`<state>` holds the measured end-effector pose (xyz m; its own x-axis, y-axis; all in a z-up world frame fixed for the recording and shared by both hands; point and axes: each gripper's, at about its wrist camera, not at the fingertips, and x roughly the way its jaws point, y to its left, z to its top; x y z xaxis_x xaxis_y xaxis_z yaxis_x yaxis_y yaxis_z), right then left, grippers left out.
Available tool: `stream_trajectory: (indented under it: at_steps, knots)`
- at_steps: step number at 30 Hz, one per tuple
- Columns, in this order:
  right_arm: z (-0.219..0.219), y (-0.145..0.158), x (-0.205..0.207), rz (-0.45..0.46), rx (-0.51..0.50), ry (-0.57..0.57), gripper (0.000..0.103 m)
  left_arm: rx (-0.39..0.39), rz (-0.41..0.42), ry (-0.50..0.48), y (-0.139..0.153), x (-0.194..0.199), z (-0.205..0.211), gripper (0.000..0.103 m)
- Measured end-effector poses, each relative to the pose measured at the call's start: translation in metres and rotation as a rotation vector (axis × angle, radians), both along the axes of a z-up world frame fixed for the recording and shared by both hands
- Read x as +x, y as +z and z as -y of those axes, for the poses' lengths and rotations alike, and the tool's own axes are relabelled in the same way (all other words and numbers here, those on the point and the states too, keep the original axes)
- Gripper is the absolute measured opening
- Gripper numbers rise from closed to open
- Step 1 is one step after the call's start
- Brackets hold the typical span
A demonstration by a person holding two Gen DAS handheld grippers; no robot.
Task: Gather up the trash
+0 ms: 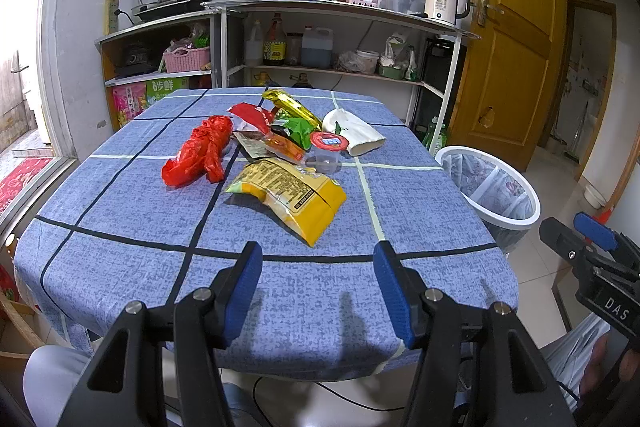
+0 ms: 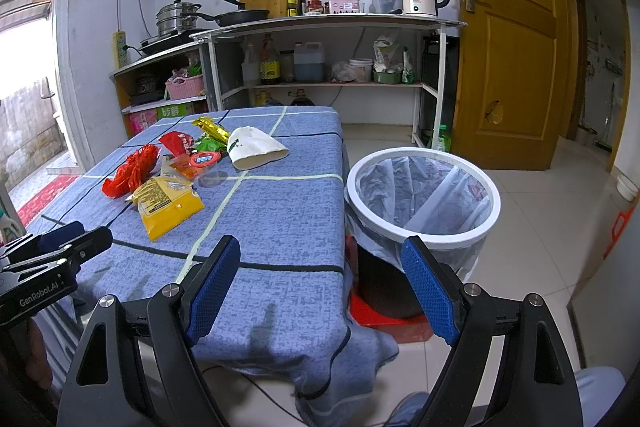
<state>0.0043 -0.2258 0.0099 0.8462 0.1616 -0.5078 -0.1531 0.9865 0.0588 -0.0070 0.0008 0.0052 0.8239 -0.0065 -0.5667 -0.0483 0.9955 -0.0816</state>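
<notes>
Left wrist view shows the left claw (image 1: 318,287) spread and empty above the counter (image 1: 420,211); the right claw (image 2: 320,287) likewise. Trash clusters mid-counter. Best start: pinch the nearest yellow packet (image 1: 296,195) by its edge, then carry it to the bin (image 2: 424,187) beside the counter.

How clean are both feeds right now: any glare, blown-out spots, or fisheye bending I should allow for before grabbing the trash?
Left wrist view: doorway on the left blown out white; table edges bow from fisheye; yellow bag sharp, left tool throws soft shadows on the cloth. Right wrist view: same overexposed doorway; bin rim and door frame curve; right tool sharp, corners vignetted black.
</notes>
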Motion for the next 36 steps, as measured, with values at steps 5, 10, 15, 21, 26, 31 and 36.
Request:
stream_trajectory:
  at_steps: [5, 10, 15, 21, 26, 31, 36]
  knots:
    - [-0.002, -0.001, 0.000, -0.001, -0.001, 0.002, 0.083, 0.000, -0.001, 0.000, 0.000, 0.000, 0.000, 0.060]
    - [-0.005, -0.002, 0.001, -0.005, -0.001, 0.007, 0.083, 0.000, -0.007, 0.001, -0.004, 0.000, -0.002, 0.060]
    - [-0.012, -0.002, 0.010, -0.011, -0.005, 0.029, 0.083, 0.007, -0.017, 0.004, -0.010, 0.007, -0.006, 0.060]
    - [-0.023, 0.002, 0.031, -0.010, -0.013, 0.077, 0.083, -0.042, -0.056, 0.011, -0.017, 0.033, -0.022, 0.060]
    - [-0.035, 0.004, 0.057, -0.021, -0.020, 0.129, 0.083, -0.116, -0.091, 0.015, -0.021, 0.060, -0.036, 0.060]
    - [-0.048, 0.006, 0.079, -0.030, -0.023, 0.173, 0.083, -0.197, -0.143, 0.031, -0.030, 0.085, -0.047, 0.060]
    - [-0.059, 0.006, 0.095, -0.031, -0.036, 0.204, 0.083, -0.245, -0.174, 0.036, -0.036, 0.101, -0.051, 0.060]
